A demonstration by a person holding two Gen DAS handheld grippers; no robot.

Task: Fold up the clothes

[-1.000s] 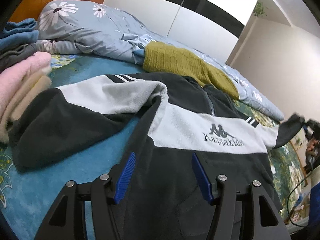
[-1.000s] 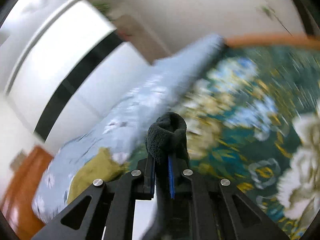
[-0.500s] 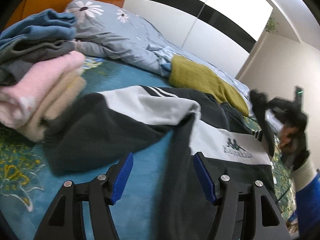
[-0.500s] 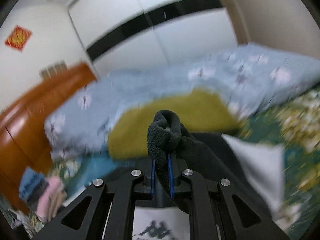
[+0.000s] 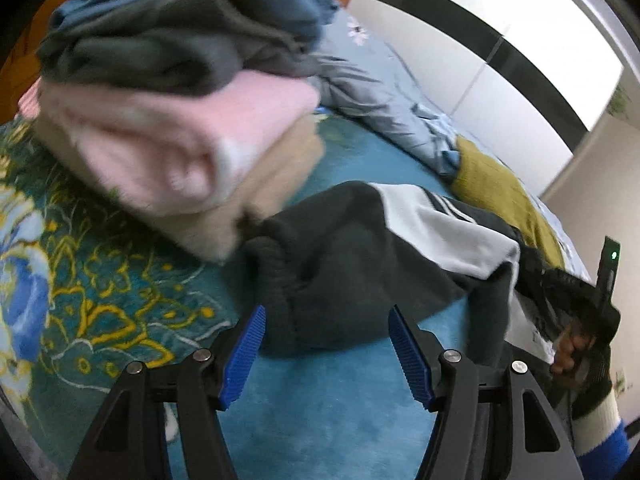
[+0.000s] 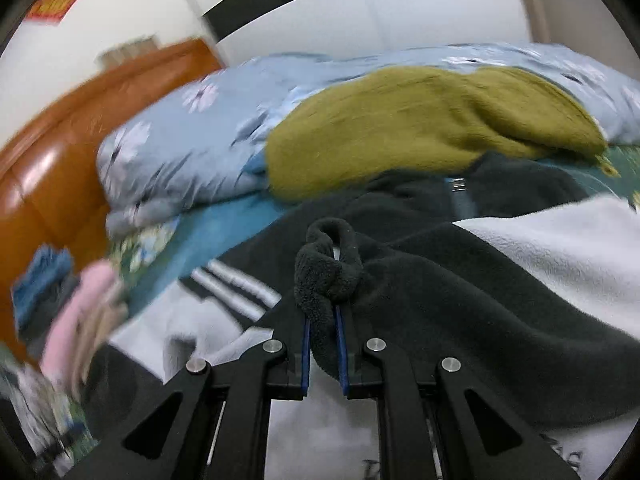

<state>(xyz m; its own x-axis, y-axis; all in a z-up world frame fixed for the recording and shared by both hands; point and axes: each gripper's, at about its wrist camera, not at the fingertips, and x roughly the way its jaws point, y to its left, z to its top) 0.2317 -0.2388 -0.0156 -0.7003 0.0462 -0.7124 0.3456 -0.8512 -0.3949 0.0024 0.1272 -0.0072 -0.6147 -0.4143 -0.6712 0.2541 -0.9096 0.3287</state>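
Fleece pullover (image 6: 500, 280), dark grey with white panels and stripes, lies spread on the teal floral bedspread (image 5: 320, 420) beside a folded stack of clothes (image 5: 180, 112); chest print is cut off at the right-wrist frame edge and unreadable, and the red wall sign (image 6: 56, 2) is too blurred to read. Right gripper (image 6: 323, 320) has its blue pads (image 6: 306, 344) pinched nearly together on the dark sleeve cuff (image 6: 328, 264), which bunches up above the tips over the pullover's chest. Left gripper (image 5: 324, 332) is spread wide and empty, the other sleeve's cuff (image 5: 280, 280) lying just ahead, between its fingertips.
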